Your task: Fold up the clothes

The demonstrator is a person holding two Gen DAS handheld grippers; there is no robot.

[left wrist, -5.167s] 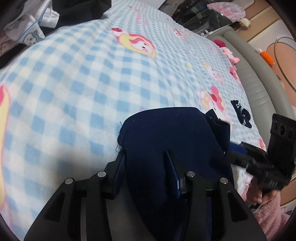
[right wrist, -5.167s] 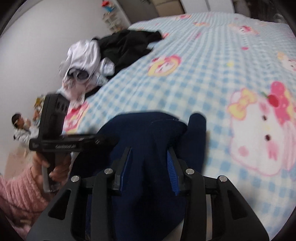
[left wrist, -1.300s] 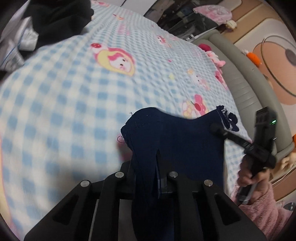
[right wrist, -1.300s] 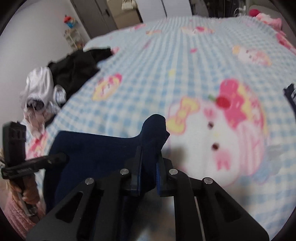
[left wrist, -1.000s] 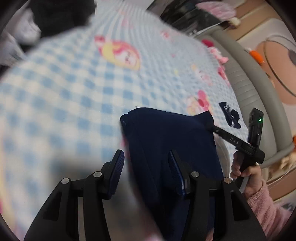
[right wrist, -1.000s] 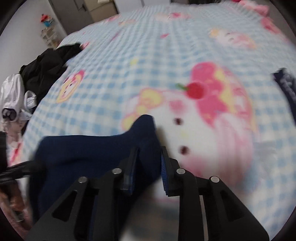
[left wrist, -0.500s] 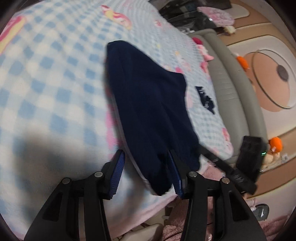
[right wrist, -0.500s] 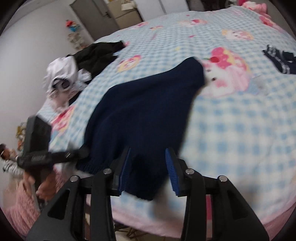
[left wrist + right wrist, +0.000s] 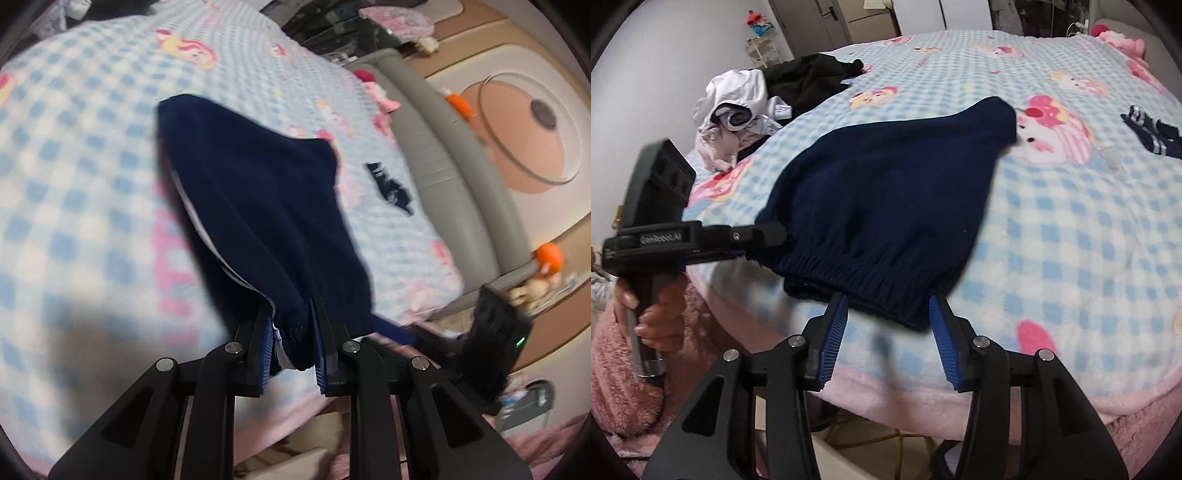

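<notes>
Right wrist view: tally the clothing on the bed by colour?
Navy: 2, the navy pants and a small striped navy item
Black: 1, a black garment
White/pale: 1 crumpled pile, separate pieces hard to tell apart
Total: 4

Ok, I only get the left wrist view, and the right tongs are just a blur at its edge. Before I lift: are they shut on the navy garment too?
Observer: No. The right tongs are open, with a blue pad on either side of the navy garment's ribbed waistband, not clamping it.
Operator: Where does the waistband sit?
Observer: It sits on the checked blanket, right at the bed's near edge.
Operator: Any other laundry around?
Observer: A pile of white and black clothes lies at the far left corner.
</notes>
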